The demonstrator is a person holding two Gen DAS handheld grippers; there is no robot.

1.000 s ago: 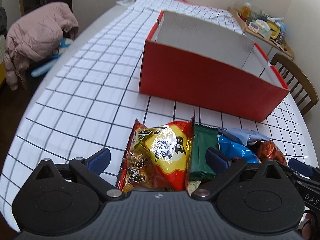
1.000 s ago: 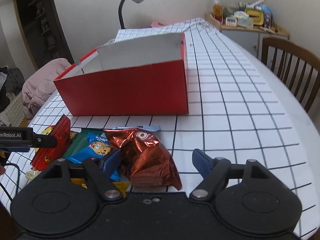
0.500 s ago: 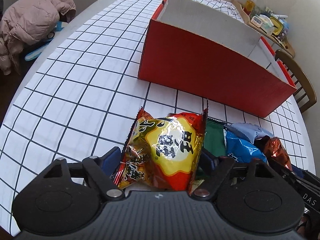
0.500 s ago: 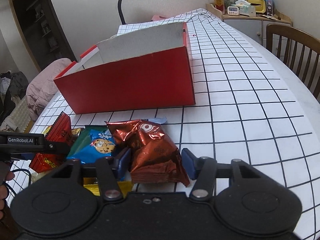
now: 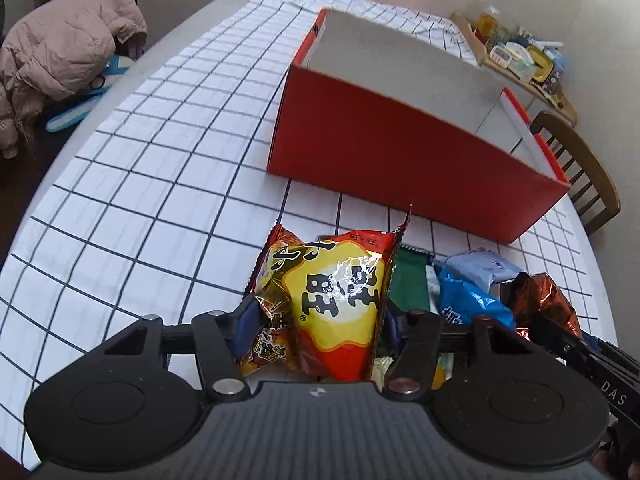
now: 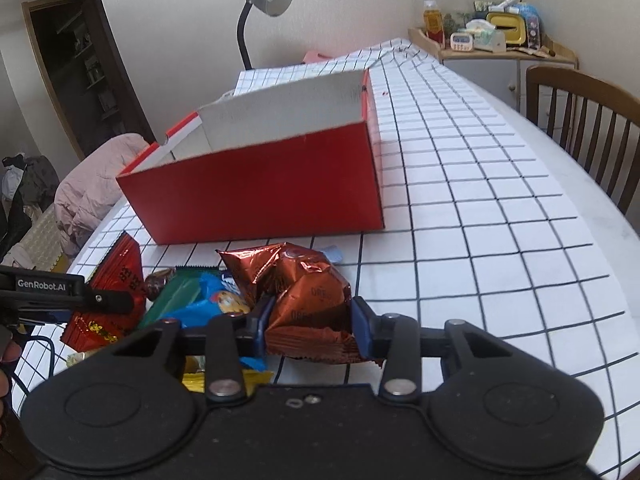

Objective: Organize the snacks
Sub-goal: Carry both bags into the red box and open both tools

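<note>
Left wrist: fingers [image 5: 316,318] pinch yellow snack bag [image 5: 336,300]; right fingers [image 6: 308,320] pinch copper packet [image 6: 308,300].

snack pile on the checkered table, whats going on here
A person is sorting snacks with a handheld gripper in each hand. The left gripper has its jaws closed on a yellow and red snack bag, and the right gripper is clamped on a crinkled copper foil packet. Both packets are at the edge of the snack pile, where a blue cookie packet and a green packet lie. The open red box stands just behind the pile; no snacks show inside it.
</note>
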